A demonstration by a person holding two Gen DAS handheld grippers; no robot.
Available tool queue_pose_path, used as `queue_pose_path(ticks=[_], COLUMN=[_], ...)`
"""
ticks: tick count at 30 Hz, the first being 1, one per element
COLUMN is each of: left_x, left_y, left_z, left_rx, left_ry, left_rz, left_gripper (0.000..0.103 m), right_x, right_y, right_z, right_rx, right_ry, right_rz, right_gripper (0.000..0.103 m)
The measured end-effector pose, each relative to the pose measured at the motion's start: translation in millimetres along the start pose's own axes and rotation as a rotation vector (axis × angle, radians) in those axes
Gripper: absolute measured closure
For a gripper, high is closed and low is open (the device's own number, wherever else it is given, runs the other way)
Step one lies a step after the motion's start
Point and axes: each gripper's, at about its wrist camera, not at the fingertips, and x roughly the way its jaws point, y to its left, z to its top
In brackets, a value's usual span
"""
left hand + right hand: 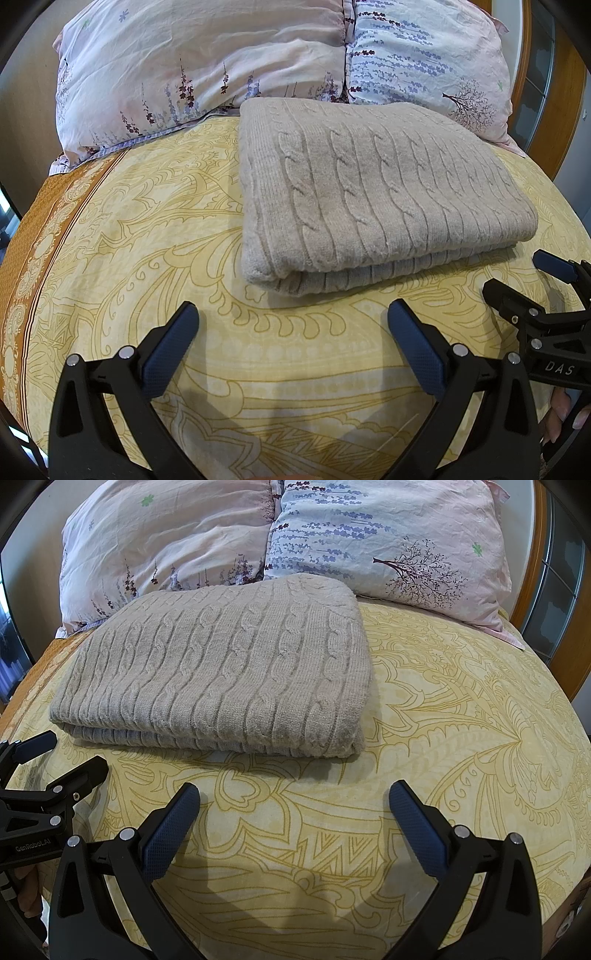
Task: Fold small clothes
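Note:
A beige cable-knit sweater (369, 192) lies folded into a neat rectangle on the yellow patterned bedspread (147, 240). It also shows in the right wrist view (221, 672), left of centre. My left gripper (293, 321) is open and empty, hovering over the bedspread just in front of the sweater's near folded edge. My right gripper (294, 801) is open and empty, in front of the sweater's right corner. Each gripper shows at the edge of the other's view: the right gripper (517, 277) and the left gripper (70, 753).
Two floral pillows (207, 62) (424, 62) lean at the head of the bed behind the sweater. A wooden headboard (535, 572) rises at the right. An orange border band (33, 236) runs along the bedspread's left side.

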Motion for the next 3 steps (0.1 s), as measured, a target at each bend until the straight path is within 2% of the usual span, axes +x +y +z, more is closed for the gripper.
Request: queue_pose_path(ticks=[3], left_x=[0.0], left_y=[0.1], left_z=[0.0], left_rx=[0.0], left_ry=[0.0], left_rz=[0.0], left_gripper=[0.002], right_x=[0.0], right_y=[0.0], right_z=[0.0], right_rx=[0.0], right_ry=[0.0], right_rz=[0.0], right_gripper=[0.001])
